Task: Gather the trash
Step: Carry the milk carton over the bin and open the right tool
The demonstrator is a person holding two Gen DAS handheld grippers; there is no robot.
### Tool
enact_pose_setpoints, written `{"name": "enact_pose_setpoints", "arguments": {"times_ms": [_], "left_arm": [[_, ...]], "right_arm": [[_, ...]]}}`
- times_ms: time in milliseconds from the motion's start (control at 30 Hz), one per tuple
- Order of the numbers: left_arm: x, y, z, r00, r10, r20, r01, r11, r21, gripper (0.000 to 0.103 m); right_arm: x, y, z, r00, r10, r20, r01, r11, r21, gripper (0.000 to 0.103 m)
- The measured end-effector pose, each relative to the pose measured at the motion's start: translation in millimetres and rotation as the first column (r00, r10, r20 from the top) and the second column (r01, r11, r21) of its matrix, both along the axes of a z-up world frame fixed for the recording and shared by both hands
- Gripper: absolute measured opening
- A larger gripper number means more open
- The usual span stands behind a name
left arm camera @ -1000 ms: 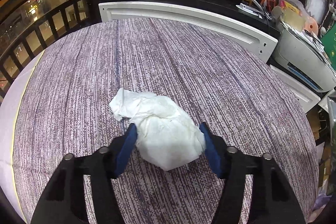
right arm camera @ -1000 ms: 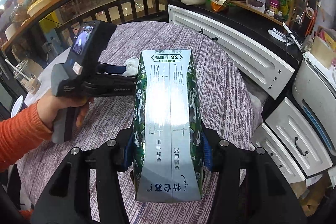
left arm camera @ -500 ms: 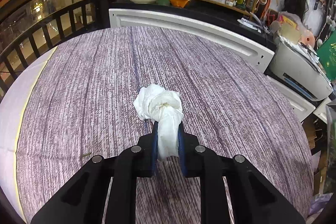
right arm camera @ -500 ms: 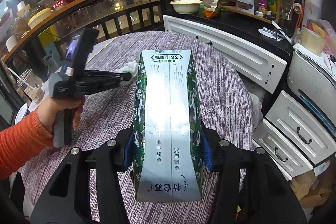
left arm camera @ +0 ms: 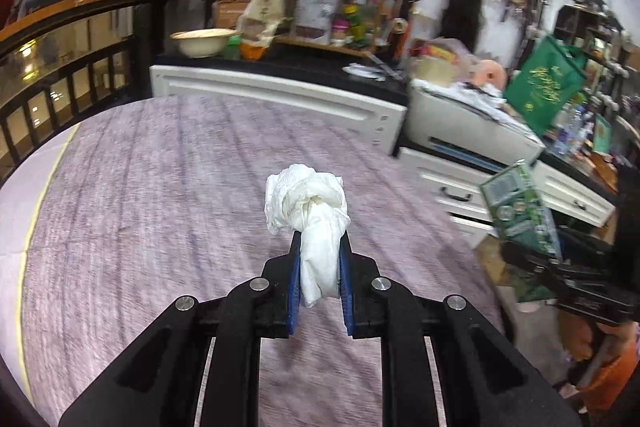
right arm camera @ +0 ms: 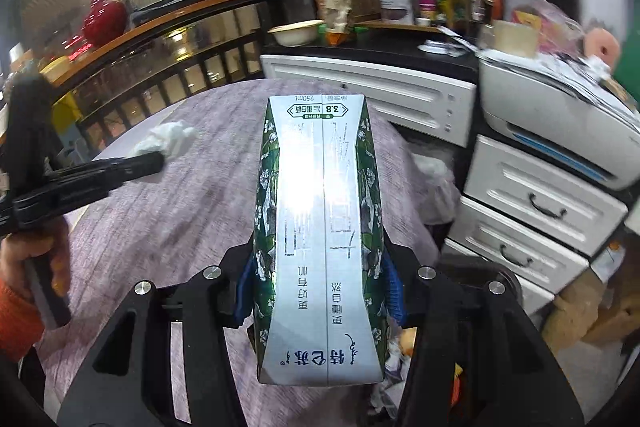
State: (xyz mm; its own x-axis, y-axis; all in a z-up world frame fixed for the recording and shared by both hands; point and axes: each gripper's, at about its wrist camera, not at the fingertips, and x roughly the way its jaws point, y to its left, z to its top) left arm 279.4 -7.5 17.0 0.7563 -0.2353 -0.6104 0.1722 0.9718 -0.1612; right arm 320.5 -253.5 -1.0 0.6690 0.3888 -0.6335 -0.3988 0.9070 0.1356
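Tissue wad (left arm camera: 308, 203) clamped in left gripper (left arm camera: 319, 267), milk carton (right arm camera: 320, 227) in right gripper (right arm camera: 320, 287), carton's base cropped.

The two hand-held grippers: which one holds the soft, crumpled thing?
The left hand-held gripper: its blue pads pinch a white crumpled tissue. The right hand-held gripper clamps a stiff green-and-white milk carton instead.

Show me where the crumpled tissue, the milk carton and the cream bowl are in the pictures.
crumpled tissue (left arm camera: 308, 195), left wrist view, its bunched top.
milk carton (right arm camera: 320, 211), right wrist view, middle of its silver face.
cream bowl (left arm camera: 202, 43), left wrist view, its outer wall.
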Motion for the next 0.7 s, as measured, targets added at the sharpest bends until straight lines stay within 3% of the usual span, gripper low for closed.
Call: {"name": "enact_pose_setpoints", "arguments": {"times_ms": [133,333,467,700], "left_arm": [[-15.7,-40.1,7.8,0.994,-0.103,0.028,0.103,0.995,-0.017,0.017],[-24.8,-89.4,5.2,0.976,-0.215,0.022,0.216,0.976,-0.038,0.017],[-29.1,-117.9,4.1,0.963,-0.269,0.022,0.269,0.962,-0.052,0.017],[-35.0,-156.7,-8.8,0.942,-0.336,-0.005,0.335,0.941,-0.048,0.017]], "right_arm": [[-11.4,-37.7,-13.2,0.995,-0.094,-0.023,0.094,0.996,-0.001,0.051],[-8.1,-88.3,-60.7,0.961,-0.246,-0.124,0.240,0.969,-0.061,0.051],[10.6,-107.9,-114.8,0.914,-0.311,-0.260,0.294,0.950,-0.104,0.051],[25.6,-113.9,-188.2,0.846,-0.380,-0.374,0.325,0.924,-0.202,0.054]]}}
